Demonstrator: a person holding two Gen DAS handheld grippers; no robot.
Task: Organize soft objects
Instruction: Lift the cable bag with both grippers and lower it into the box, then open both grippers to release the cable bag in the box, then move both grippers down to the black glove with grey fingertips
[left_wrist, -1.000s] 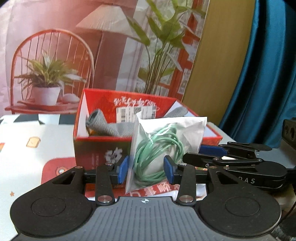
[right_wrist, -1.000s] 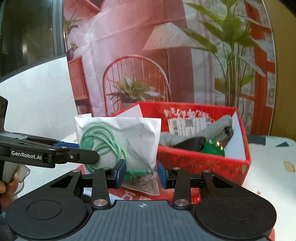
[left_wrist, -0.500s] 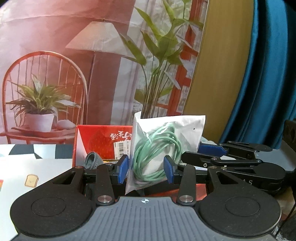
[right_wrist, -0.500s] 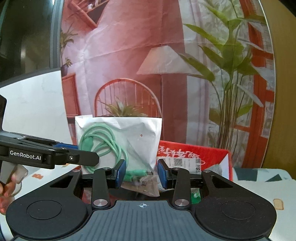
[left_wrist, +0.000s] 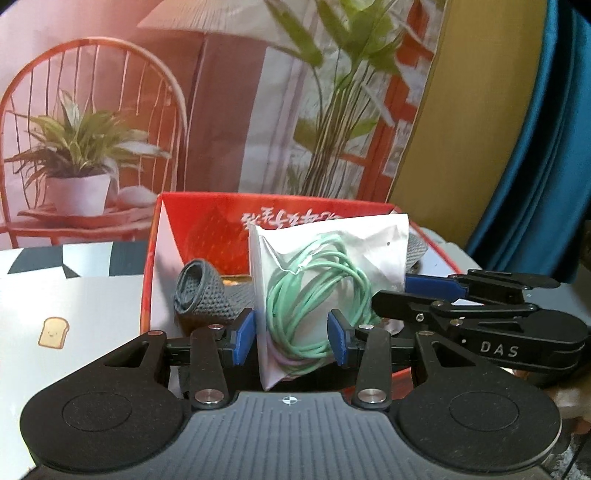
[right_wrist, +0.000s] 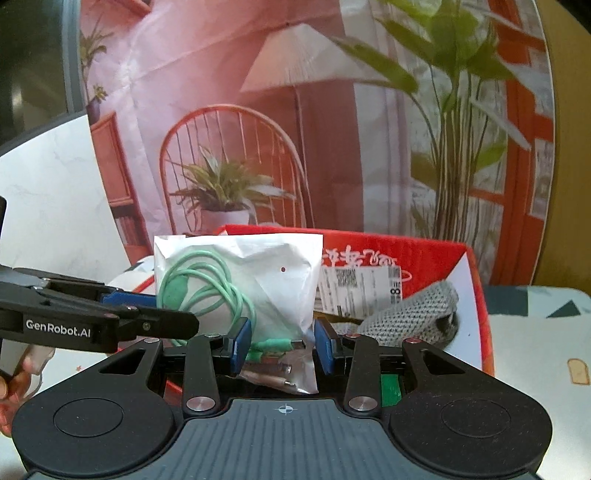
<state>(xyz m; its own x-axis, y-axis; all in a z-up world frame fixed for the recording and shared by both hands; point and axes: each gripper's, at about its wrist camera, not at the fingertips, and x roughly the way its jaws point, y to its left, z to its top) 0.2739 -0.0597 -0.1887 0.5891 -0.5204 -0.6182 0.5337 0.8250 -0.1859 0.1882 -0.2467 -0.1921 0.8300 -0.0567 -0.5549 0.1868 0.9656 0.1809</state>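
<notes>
Here both claws (left_wrist: 291, 336) (right_wrist: 282, 345) pinch the cable pouch (left_wrist: 332, 291) before the red box (left_wrist: 207, 229) holding knitwear (left_wrist: 201, 291).

Pouch (right_wrist: 258, 280) hides box (right_wrist: 424, 254) interior; grey knit (left_wrist: 201, 291) partly hidden; backdrop blurred

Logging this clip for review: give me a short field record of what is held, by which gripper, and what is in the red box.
held item: white pouch with a coiled green cable inside
left gripper: shut on the pouch's lower part
right gripper: shut on the pouch's lower part, at the cable plugs
pouch pose: upright, in front of the red box
red box: open, holds a grey knitted item and a green object, partly hidden
surface: white patterned tabletop
</notes>
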